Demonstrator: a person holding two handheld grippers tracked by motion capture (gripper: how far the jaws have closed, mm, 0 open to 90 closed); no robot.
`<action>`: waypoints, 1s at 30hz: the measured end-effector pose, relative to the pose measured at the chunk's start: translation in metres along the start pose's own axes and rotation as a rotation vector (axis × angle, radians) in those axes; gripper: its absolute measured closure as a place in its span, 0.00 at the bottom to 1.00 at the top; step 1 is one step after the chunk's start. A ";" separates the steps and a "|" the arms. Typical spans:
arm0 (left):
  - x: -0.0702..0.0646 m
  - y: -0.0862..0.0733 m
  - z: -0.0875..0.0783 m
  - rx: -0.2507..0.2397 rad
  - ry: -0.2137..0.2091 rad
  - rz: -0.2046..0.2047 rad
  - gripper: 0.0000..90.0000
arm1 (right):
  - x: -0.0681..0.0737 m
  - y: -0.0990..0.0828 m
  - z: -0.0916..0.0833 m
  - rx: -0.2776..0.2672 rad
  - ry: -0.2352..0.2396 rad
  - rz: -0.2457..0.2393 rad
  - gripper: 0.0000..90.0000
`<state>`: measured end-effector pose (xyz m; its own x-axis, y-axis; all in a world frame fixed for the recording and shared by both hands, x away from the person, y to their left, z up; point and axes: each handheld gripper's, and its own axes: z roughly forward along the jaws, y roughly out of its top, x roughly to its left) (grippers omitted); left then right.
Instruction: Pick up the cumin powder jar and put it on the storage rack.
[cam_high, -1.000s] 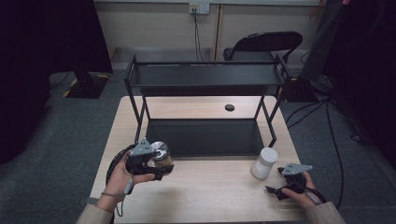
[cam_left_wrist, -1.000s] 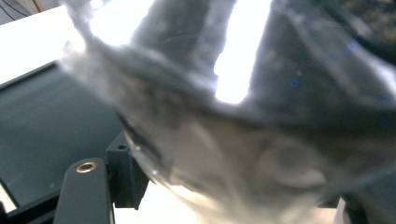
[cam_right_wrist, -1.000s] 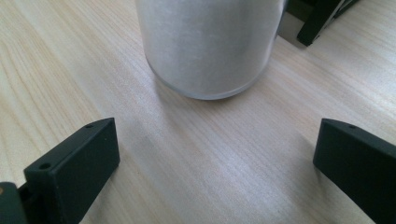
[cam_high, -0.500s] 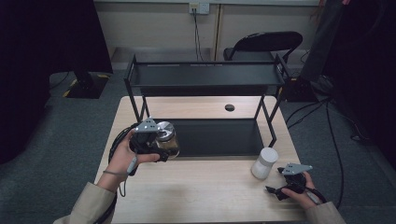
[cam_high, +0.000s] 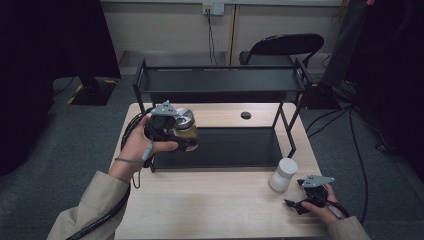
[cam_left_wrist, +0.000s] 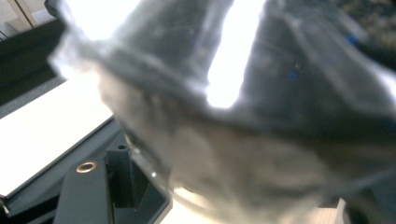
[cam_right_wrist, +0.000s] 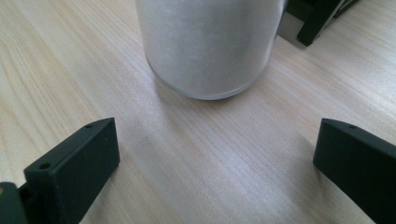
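Since a second ago the left gripper (cam_high: 186, 136) has risen from the surface (cam_high: 210, 210), clamped on the glass jar (cam_high: 185, 131), now held in the air before the black shelf rack (cam_high: 220, 85). The right gripper (cam_high: 295, 204) stays put, jaws wide apart, just beside the white canister (cam_high: 283, 174).

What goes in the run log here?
left claw: shut on jar, over rack | right claw: open, by can

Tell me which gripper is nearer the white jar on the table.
Right. The right gripper rests open just beside the white jar, not touching it; the left gripper is far across the table, holding a glass jar above the shelf.
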<state>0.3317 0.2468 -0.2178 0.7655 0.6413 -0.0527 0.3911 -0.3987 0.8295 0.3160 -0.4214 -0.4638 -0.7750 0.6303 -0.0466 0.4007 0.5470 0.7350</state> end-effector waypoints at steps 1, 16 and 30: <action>0.001 0.005 0.000 0.002 0.001 0.002 0.34 | 0.000 0.000 0.000 0.000 0.000 0.000 0.00; 0.003 0.073 0.000 0.013 0.051 0.008 0.34 | 0.000 0.000 0.000 0.002 0.000 -0.001 0.00; 0.005 0.118 0.018 0.033 0.111 -0.003 0.34 | 0.000 0.000 0.000 0.001 0.000 -0.001 0.00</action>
<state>0.3911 0.1914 -0.1301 0.7032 0.7109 0.0081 0.4115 -0.4163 0.8108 0.3162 -0.4215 -0.4636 -0.7757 0.6294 -0.0472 0.4004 0.5486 0.7340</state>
